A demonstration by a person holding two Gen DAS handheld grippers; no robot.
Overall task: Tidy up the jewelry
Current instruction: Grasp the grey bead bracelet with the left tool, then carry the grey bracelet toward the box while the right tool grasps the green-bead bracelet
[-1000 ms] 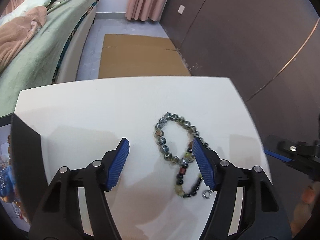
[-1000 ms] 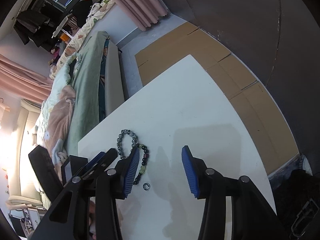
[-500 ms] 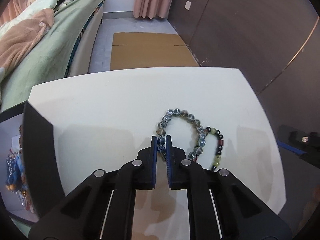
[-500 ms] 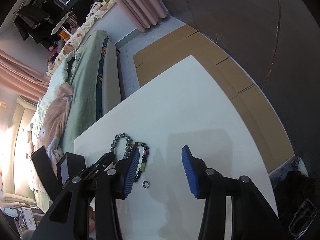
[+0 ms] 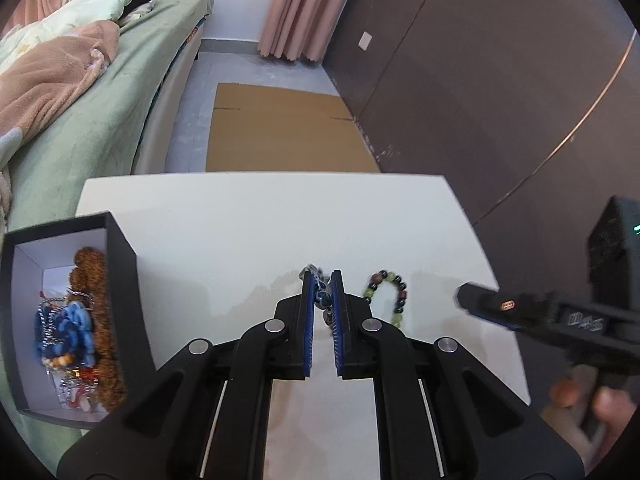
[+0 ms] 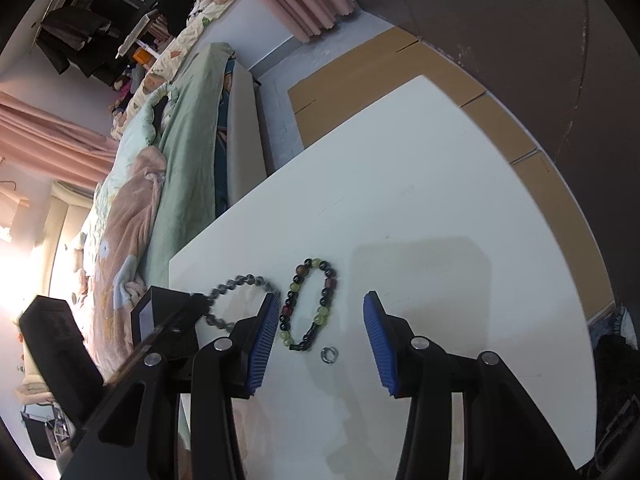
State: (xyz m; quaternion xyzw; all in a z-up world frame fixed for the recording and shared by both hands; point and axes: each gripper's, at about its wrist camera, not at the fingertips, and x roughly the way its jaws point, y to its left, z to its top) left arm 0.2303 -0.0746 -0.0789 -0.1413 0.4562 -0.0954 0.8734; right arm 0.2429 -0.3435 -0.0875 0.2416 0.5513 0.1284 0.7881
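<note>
Grey bracelet now lifted, clenched in left claw (ring only beneath gaping right claw).

Smooth matt white table, faint sheen only. Glossy glass-looking beads on the grey bracelet, same polished shine on the green and dark one. Tiny shiny metal ring lower centre of the right view. Grippers in matt black plastic, ribbed blue rubbery pads, bare metal pivot pins. Box lower left: matt black card outside, plain white inside. Flat raw cardboard on the floor. Fuzzy blanket, soft pink curtain.
</note>
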